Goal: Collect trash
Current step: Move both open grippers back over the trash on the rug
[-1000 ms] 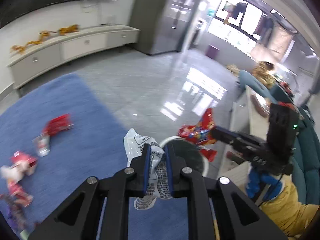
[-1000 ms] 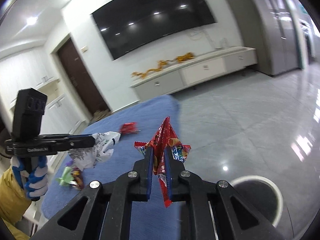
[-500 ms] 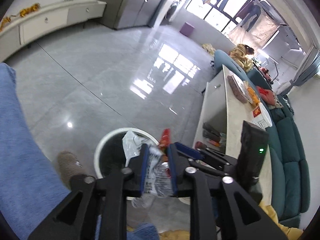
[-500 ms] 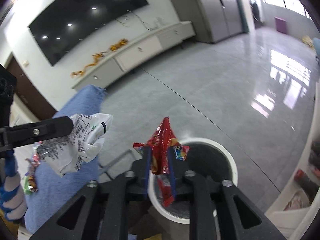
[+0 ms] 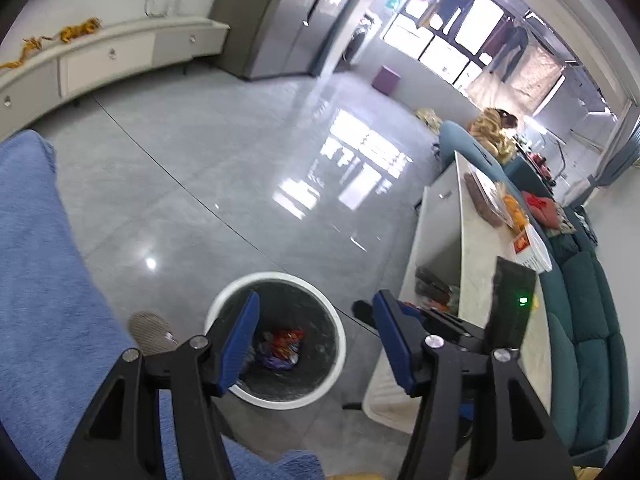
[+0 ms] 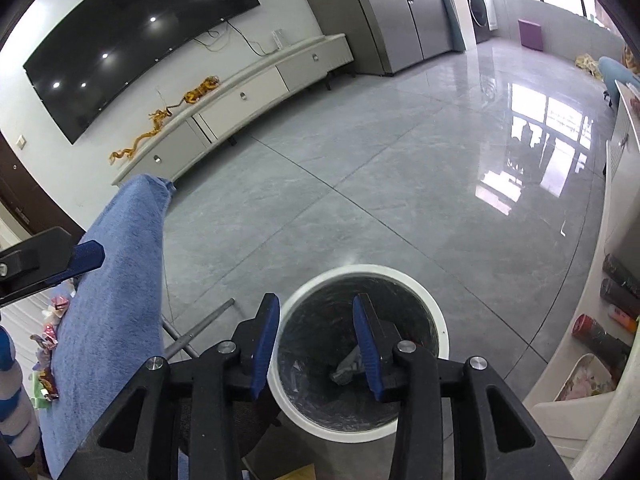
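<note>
Both my claws hang above the round white-rimmed bin [image 5: 276, 340] on the grey tile floor. My left gripper [image 5: 316, 340] has its jaws opening, about half apart, nothing between them. My right gripper [image 6: 316, 346] has its jaws opening too, narrower, also empty. Wrappers [image 5: 280, 346] lie at the bottom of the bin. Left of the bin runs the blue cloth's edge [image 6: 160, 264], with more wrappers [image 6: 46, 336] on it. Right of the bin stands a pale cabinet [image 5: 436, 248]. Beyond the bin, open floor stretches away.
</note>
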The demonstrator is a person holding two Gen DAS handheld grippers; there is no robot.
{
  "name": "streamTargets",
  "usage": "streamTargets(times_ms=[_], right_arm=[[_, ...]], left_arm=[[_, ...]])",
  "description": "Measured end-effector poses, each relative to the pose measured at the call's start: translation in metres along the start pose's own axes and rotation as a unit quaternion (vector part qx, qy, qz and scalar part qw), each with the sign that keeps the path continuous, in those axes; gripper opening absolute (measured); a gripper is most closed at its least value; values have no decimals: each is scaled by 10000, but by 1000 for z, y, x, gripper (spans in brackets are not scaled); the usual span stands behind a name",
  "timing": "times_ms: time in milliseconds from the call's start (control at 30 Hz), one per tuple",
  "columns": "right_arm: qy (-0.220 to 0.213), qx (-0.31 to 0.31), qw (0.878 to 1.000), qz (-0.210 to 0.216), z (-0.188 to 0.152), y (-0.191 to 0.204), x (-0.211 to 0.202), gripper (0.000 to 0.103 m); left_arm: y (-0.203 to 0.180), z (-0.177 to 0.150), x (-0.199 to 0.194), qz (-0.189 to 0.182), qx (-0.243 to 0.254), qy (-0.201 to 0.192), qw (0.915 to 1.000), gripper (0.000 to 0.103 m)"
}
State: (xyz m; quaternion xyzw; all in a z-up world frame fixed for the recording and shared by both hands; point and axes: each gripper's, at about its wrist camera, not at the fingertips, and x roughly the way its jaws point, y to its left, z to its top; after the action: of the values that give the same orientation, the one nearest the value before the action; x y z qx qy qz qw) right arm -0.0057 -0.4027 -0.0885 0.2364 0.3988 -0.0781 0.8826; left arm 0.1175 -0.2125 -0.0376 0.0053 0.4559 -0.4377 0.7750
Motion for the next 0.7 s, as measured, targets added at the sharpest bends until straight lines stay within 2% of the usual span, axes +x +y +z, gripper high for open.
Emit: streamTargets(times_ms=[267, 433, 600, 700], right_arm=[[-342, -367, 9987, 132, 10, 35, -36, 36], [-549, -669, 9960, 209, 15, 65, -59, 38], [-667, -1005, 9922, 318, 20, 100, -71, 41], [-642, -1235, 9894, 409, 21, 121, -68, 43]], left_arm=[[11, -13, -52, 311, 36, -407, 9987, 57], [35, -28, -90, 528, -101, -696, 9961, 58], [83, -55, -128, 1018, -518, -1031, 9881, 58], [122, -72, -147, 1509, -854, -1152, 9781, 58]])
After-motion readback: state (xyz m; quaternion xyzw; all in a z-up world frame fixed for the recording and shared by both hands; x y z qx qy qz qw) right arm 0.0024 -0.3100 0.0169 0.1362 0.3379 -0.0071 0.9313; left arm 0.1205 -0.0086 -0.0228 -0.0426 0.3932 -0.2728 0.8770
